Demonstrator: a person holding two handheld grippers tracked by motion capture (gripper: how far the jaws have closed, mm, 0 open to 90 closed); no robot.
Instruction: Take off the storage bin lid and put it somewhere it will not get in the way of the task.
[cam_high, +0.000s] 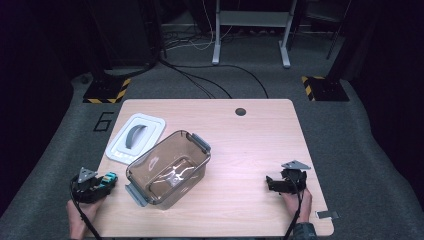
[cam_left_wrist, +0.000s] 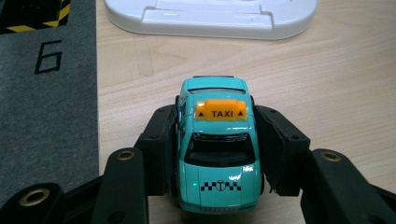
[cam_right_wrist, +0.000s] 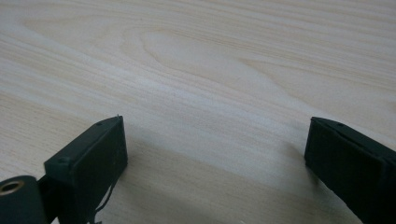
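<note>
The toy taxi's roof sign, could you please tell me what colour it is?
Orange, with black "TAXI" lettering, on the teal toy taxi; the roof sign shows best in the left gripper view.

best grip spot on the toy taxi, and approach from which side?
Across the doors, coming from the hood end. The toy taxi has flat, parallel flanks that suit two pads, while the roof carries an orange TAXI sign. The left gripper is already closed that way, one jaw on each side of the cab, the car level above the table.

My two grippers, left (cam_high: 95, 184) and right (cam_high: 280, 184): black blocky jaws, brass-ringed screw holes, grey three-cornered top plates, trailing black cables.
</note>
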